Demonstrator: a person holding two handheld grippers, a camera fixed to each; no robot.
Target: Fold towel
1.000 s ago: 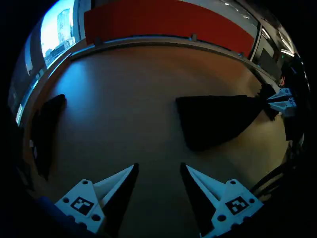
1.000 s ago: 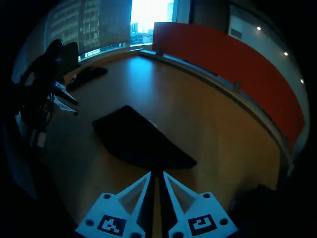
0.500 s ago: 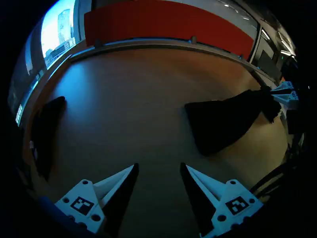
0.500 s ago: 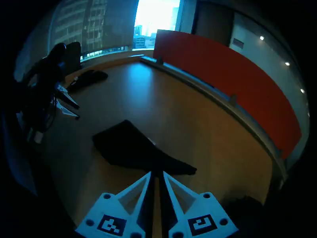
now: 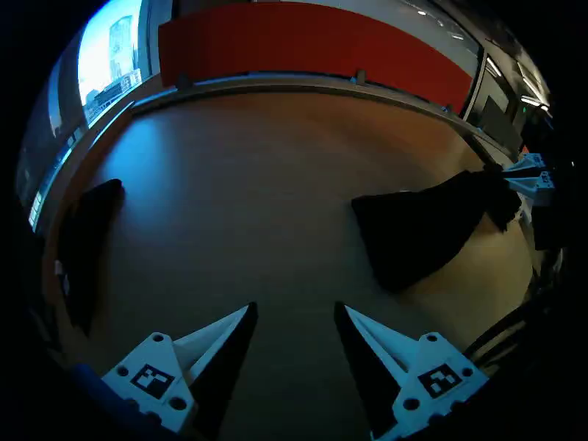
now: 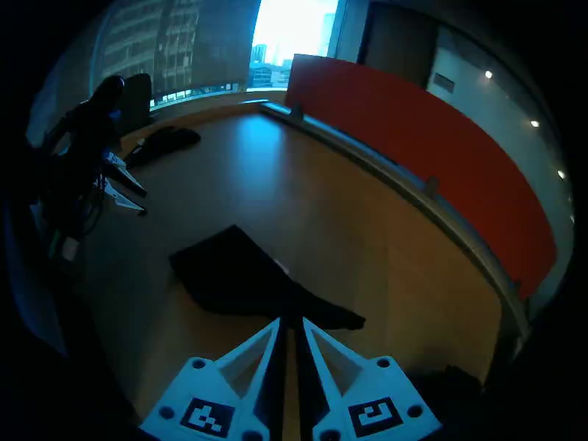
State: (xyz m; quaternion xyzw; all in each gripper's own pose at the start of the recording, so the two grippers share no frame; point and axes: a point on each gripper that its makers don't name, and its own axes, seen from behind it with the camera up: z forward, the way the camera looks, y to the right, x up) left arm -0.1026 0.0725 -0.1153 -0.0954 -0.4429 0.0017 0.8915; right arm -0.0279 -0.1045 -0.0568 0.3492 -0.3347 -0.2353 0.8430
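The dark soft towel lies on the brown wooden worktop. One corner of it is lifted up to my right gripper. My right fingers are pressed together and pinch that corner. In the left gripper view the towel goes up like a little tent toward the right gripper at the far side. My left gripper hangs over bare wood, well apart from the towel. Its fingers are spread wide and hold nothing.

To do this step well, I think I should keep the pinch tight. I should carry the corner slowly over the flat part so it lands on the far edge. My left gripper could press the flat part down so it does not slide.

Since a second ago, the towel has slid a bit toward my right gripper. The lifted part now looks higher and thinner. My left gripper has stayed where it was.
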